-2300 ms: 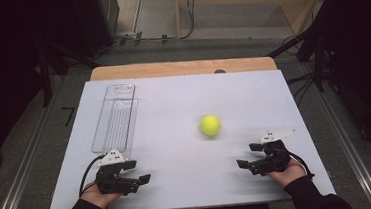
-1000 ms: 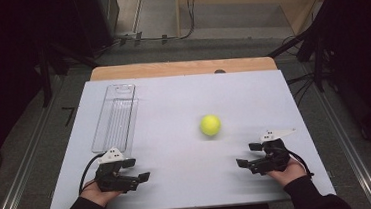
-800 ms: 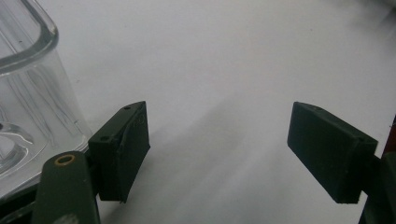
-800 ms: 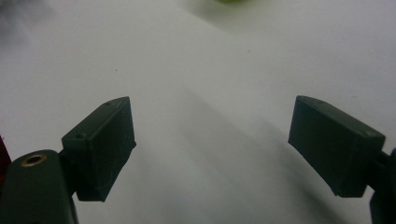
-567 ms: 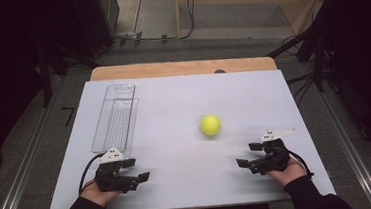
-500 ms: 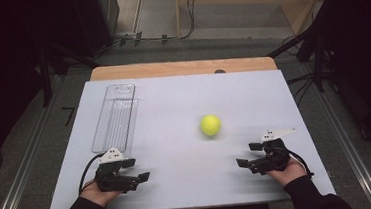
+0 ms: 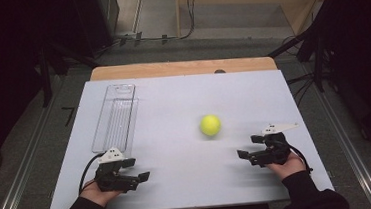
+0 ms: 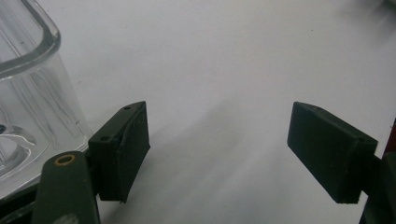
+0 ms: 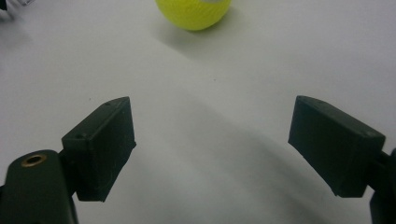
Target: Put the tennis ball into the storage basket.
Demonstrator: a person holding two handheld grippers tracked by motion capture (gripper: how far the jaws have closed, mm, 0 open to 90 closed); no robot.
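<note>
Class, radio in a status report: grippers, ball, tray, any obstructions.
Left gripper open, empty, beside the clear plastic tray. Right gripper open, empty. Tennis ball loose on the white table, ahead of the right gripper. Nothing between them.

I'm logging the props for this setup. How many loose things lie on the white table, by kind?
Yellow-green ball: 1
Clear plastic tray: 1
Total: 2
</note>
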